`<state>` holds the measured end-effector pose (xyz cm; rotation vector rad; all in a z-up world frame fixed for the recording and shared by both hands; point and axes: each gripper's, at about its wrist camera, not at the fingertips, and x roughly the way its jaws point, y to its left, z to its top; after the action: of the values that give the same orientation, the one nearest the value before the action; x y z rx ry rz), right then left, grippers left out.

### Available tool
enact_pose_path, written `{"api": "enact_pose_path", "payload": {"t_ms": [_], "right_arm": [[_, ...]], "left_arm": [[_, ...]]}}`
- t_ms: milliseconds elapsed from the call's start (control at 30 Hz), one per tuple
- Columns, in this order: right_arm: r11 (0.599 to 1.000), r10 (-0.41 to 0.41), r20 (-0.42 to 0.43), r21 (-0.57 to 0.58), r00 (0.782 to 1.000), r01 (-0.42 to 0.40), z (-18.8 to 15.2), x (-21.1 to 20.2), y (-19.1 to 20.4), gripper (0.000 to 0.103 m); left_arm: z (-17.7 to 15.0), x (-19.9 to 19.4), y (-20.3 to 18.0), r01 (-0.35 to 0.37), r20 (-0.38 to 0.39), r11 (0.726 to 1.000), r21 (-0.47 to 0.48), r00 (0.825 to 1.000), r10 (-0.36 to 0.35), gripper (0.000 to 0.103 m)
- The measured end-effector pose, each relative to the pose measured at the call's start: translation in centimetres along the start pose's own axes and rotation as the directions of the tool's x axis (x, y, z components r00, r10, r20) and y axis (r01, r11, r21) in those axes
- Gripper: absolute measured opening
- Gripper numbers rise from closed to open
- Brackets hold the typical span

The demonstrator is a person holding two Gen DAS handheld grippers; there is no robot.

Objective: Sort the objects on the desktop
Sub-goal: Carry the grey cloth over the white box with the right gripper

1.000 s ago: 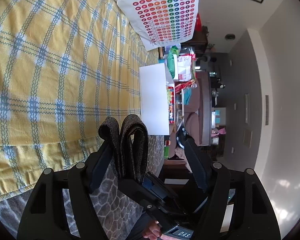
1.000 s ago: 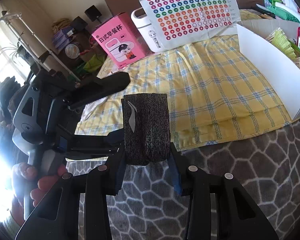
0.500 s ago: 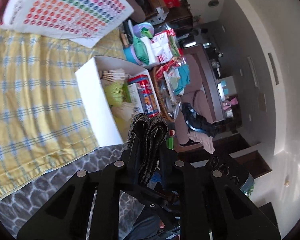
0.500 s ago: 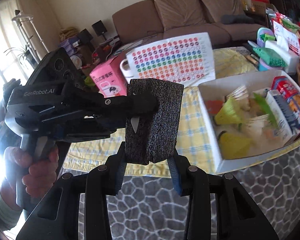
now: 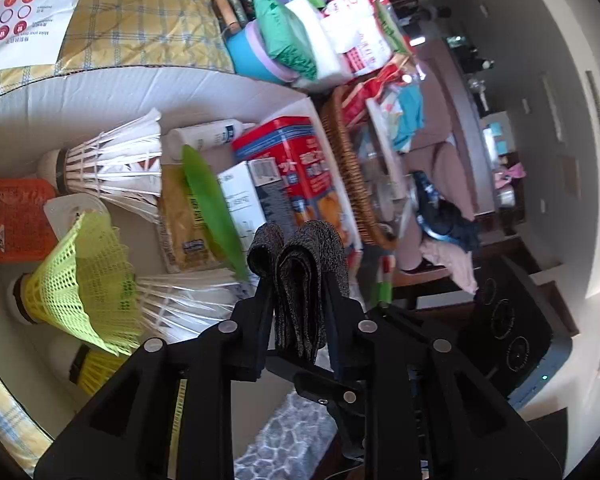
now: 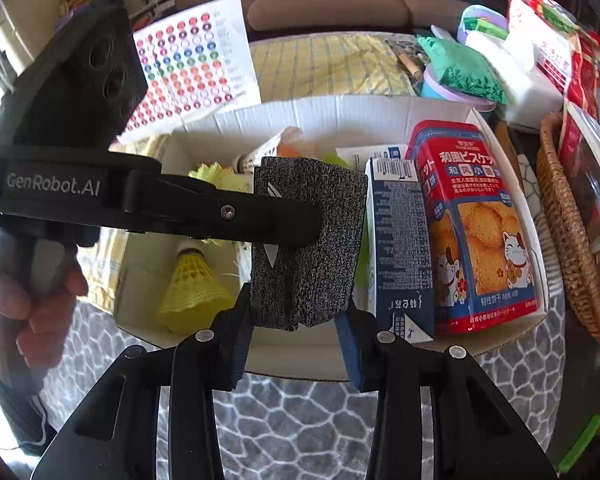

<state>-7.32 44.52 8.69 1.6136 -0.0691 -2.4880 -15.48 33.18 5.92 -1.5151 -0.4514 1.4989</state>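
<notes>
**Folded grey wristband now held over the open white box**

A second ago the folded, speckled dark grey knitted band [image 6: 306, 240] hung above the yellow and blue checked cloth [image 6: 332, 62] at the near edge of the worktop, with only the side wall of the white cardboard box [image 6: 340, 114] in sight. Now the band is in the air above the box's open top, near its front edge. In that time the left hand-held gripper [image 5: 298, 280] has closed on it: its two fingers press on the folded layers from either side. The right hand-held gripper [image 6: 296, 320] holds the band's lower end; whether it is clamped firmly or slackening cannot be told. Judging from this, the band is about to be put in the box, and one gripper must let go first.

Inside the box lie a white feather shuttlecock [image 5: 112, 160], yellow mesh shuttlecocks [image 5: 80, 280], an orange packet [image 5: 14, 220], a white tube [image 5: 204, 134] and a red and blue biscuit carton [image 6: 480, 224].

Readable writing: "GenRobot.AI" in white on the left gripper's black body. The carton carries Japanese text and cartoon cats beside round biscuits. A white sheet of coloured dots [image 6: 192, 72] stands behind; its small print is illegible.
</notes>
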Motion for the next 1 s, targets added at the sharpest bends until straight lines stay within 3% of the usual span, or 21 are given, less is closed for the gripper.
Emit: {"api": "enact_pose_path", "payload": {"t_ms": [67, 167, 233, 333, 500, 600, 800, 1000], "right_arm": [[0.999, -0.019, -0.056, -0.038, 0.998, 0.017, 0.0, 1.3, 0.3, 0.039], [0.994, -0.061, -0.120, -0.092, 0.991, 0.050, -0.2, 2.5, 1.1, 0.040], [0.997, -0.052, -0.127, -0.070, 0.991, 0.043, -0.3, 2.4, 1.0, 0.048], [1.000, -0.013, -0.113, -0.012, 0.994, 0.011, -0.6, 1.1, 0.5, 0.066], [0.999, -0.019, 0.025, 0.045, 1.000, 0.018, -1.4, -2.6, -0.6, 0.066], [0.995, 0.042, 0.143, 0.082, 0.989, -0.054, -0.9, -3.9, -1.0, 0.050], [0.997, 0.023, 0.110, 0.075, 0.994, -0.031, 0.4, -1.4, -0.5, 0.044], [0.997, 0.001, 0.235, 0.078, 0.972, -0.020, 3.4, -1.5, -0.7, 0.044]], "left_arm": [[0.0, -0.4, 0.2, -0.072, 0.017, 0.997, 0.035, 0.997, 0.072, 0.038], [0.1, -2.4, -0.5, -0.121, 0.085, 0.990, 0.072, 0.990, 0.115, 0.049], [0.2, -3.6, -1.1, -0.164, 0.127, 0.982, 0.091, 0.980, 0.152, 0.051], [0.3, -4.2, -1.6, -0.128, 0.121, 0.987, 0.097, 0.986, 0.116, 0.051], [-0.1, -3.8, -2.1, -0.114, 0.105, 0.989, 0.093, 0.989, 0.104, 0.051], [-0.3, -3.4, -1.6, -0.111, 0.094, 0.992, 0.061, 0.990, 0.105, 0.051], [-1.1, -4.7, -0.9, -0.125, 0.091, 0.991, 0.057, 0.989, 0.119, 0.051], [-1.6, -7.6, -0.1, -0.131, 0.122, 0.990, 0.052, 0.985, 0.124, 0.051]]}}
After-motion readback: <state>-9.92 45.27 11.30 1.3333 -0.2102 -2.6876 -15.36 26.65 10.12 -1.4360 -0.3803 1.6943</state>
